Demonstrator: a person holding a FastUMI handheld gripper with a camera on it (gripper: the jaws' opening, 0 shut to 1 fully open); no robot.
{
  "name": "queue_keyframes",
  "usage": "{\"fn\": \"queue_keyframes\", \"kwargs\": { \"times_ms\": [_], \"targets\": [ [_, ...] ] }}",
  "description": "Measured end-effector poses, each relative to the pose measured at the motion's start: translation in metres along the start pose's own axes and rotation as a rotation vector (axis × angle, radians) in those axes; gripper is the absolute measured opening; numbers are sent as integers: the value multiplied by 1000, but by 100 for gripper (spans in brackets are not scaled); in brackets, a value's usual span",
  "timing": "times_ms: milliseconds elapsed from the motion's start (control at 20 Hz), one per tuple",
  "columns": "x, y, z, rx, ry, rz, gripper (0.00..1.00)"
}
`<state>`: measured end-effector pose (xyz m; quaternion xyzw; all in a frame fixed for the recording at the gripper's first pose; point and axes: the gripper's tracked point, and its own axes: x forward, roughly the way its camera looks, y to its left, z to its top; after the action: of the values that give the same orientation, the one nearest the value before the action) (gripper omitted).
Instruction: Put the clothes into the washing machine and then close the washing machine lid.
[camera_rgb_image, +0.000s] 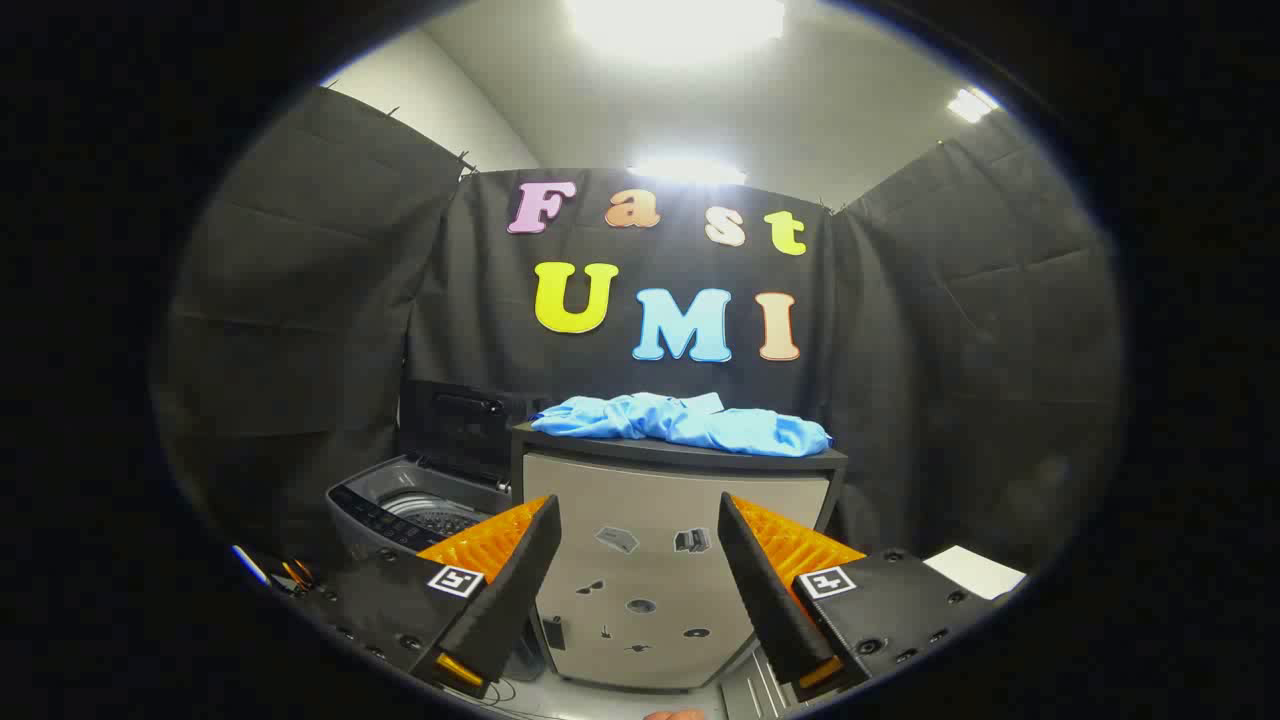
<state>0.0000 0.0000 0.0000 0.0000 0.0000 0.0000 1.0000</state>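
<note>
Grey top-loading washing machine (420, 505) w/ black lid (455, 430) raised, seen left. Crumpled light-blue clothes (690, 422) left lying atop beige cabinet's dark tabletop (680, 456), beyond gripper (640, 560). Jaws spread apart, nothing held. Nothing loaded yet; pickup, drop-in, lid closing all remain.

You see soft, crumpled cloth in the clothes (690, 420), lying on a cabinet (680, 560) with a smooth, matt front. The washing machine (420, 505) beside it looks like glossy plastic, with a perforated metal drum inside. Your gripper (638, 520), fingers spread apart, has ribbed plastic pads.
</note>
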Motion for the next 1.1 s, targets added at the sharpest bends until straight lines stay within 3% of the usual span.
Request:
{"fn": "queue_keyframes", "kwargs": {
  "times_ms": [1100],
  "targets": [
    [-15,-14,5,-19,-2,-36,98]
  ]
}}
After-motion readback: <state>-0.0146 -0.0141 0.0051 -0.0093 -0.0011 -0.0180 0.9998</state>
